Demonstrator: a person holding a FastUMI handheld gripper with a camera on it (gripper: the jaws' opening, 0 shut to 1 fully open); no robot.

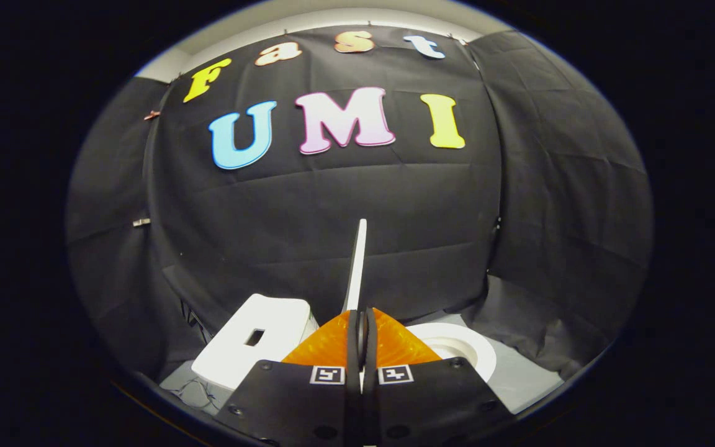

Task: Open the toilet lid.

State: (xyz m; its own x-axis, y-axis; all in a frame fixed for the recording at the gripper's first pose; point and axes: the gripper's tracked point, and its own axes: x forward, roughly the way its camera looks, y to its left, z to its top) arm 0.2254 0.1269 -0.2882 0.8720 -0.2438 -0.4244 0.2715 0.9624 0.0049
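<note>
The white toilet lid [357, 267] stands raised and shows edge-on as a thin white strip rising from between my fingers. My gripper [362, 326] is shut on the lid's lower edge, both fingers pressed together against it. To the right of the fingers lies the white toilet seat ring [464, 349] with the bowl opening uncovered. On the left of the fingers sits the white tank [239, 354], with a small rectangular slot in its top.
Black cloth walls [308, 236] close the booth behind and on both sides of the toilet. A grey floor [522, 379] shows to the right of the seat. Some thin cables [199, 391] lie by the tank's near left corner.
</note>
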